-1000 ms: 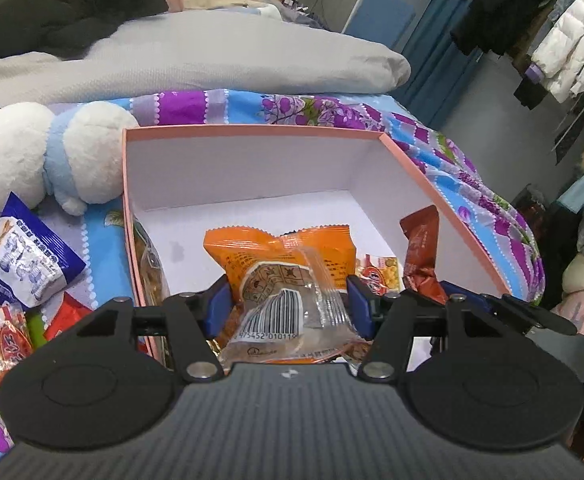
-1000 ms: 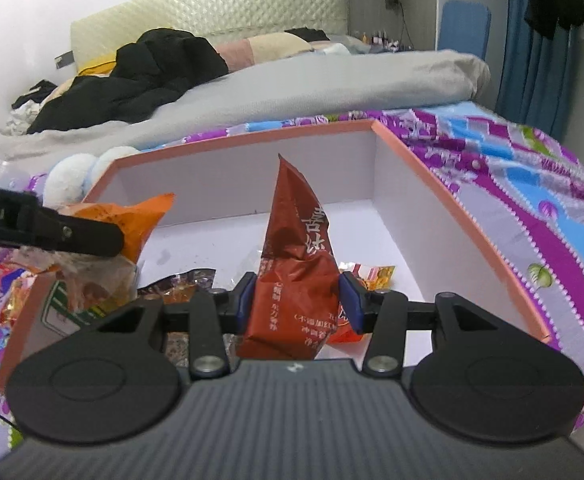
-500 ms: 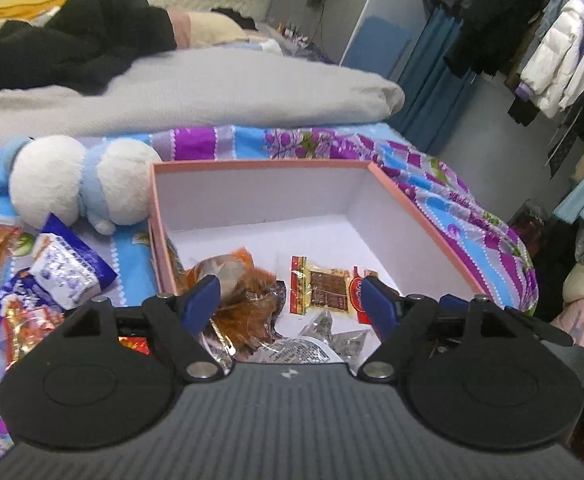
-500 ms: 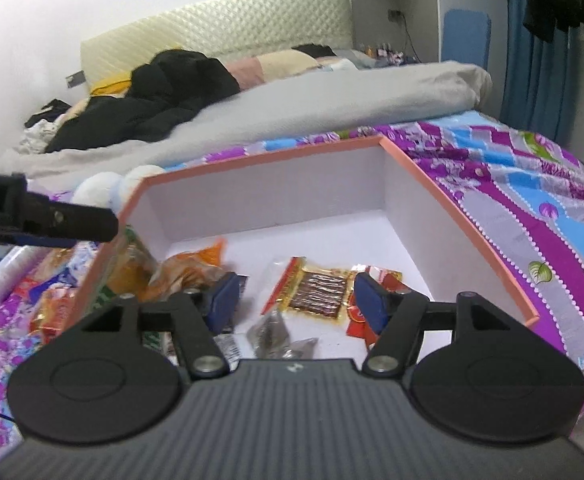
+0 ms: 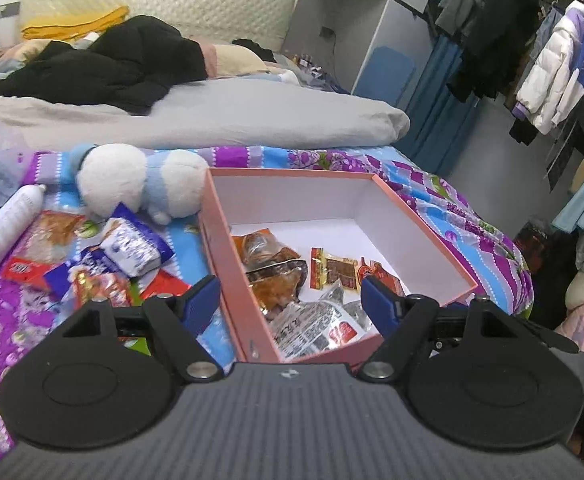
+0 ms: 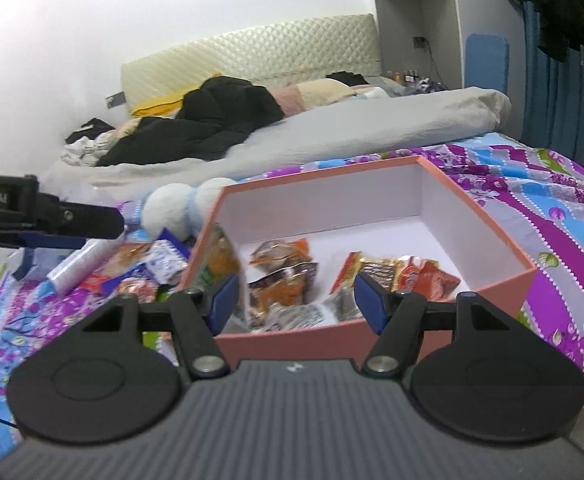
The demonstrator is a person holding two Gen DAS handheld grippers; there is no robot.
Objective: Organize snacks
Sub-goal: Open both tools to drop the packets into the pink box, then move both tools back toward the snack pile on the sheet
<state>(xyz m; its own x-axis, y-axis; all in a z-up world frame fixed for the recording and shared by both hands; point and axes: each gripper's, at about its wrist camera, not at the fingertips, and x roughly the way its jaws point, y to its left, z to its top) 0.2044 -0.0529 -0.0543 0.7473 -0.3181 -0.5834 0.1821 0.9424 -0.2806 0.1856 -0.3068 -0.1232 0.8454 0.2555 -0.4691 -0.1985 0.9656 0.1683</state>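
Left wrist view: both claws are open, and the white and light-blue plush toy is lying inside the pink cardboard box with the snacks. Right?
Not quite. The white and light-blue plush toy lies outside the pink cardboard box, on the bedspread beside its left wall, as the left wrist view shows. The rest holds: the left claw and right claw are open, and snacks lie in the box.

Salmon-pink box (image 5: 228, 248), white inside; purple-blue floral bedspread (image 5: 443, 200); grey duvet (image 5: 252, 120).

The right gripper (image 6: 293, 300) hangs wide apart above the snack-filled pink box (image 6: 503, 236).
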